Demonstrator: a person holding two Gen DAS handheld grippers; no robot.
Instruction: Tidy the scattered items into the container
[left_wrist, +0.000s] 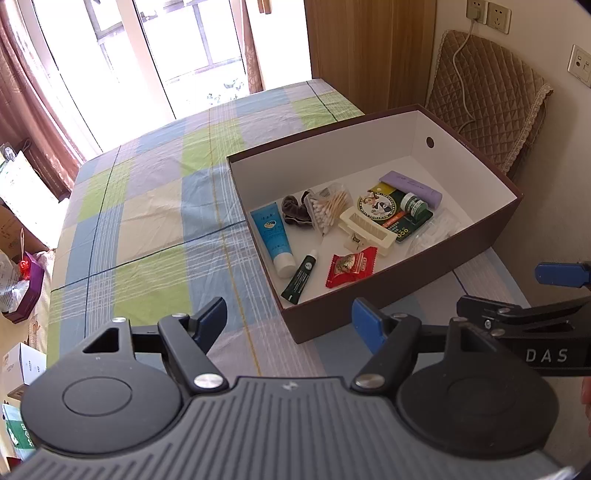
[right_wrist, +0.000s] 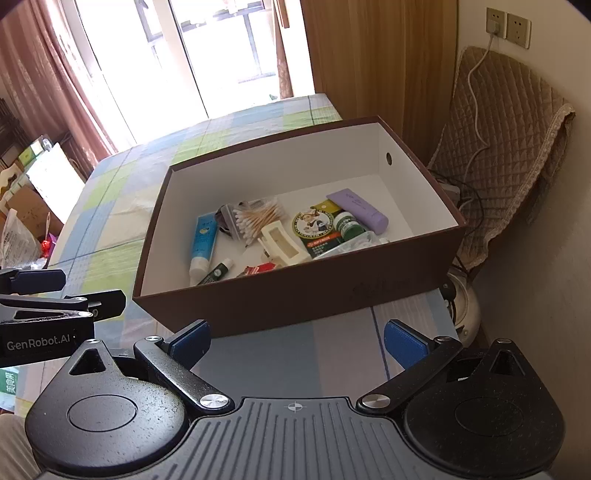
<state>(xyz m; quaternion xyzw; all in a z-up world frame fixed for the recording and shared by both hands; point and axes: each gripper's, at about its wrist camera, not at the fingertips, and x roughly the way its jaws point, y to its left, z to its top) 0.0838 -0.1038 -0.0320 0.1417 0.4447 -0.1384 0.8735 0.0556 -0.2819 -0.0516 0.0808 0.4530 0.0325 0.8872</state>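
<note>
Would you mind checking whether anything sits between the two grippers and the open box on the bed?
Nothing visible does. Only bare checked bedsheet lies between the open left gripper, the open right gripper and the brown box. The box's near wall faces both, and its top is uncovered.

One brown box (left_wrist: 406, 291) stands on the plaid bedspread (left_wrist: 147, 221), and everything counted lies inside that box. It holds three tubes: one blue (left_wrist: 275, 236), one small dark green (left_wrist: 300, 278) and one lilac (left_wrist: 412, 188). There is also one bag of cotton swabs (left_wrist: 328, 208), one cream hair claw (left_wrist: 367, 230), one red sachet (left_wrist: 351, 266), one dark scrunchie (left_wrist: 293, 214), one green-capped jar (left_wrist: 414, 204) and one round-badged green packet (left_wrist: 380, 208).
</note>
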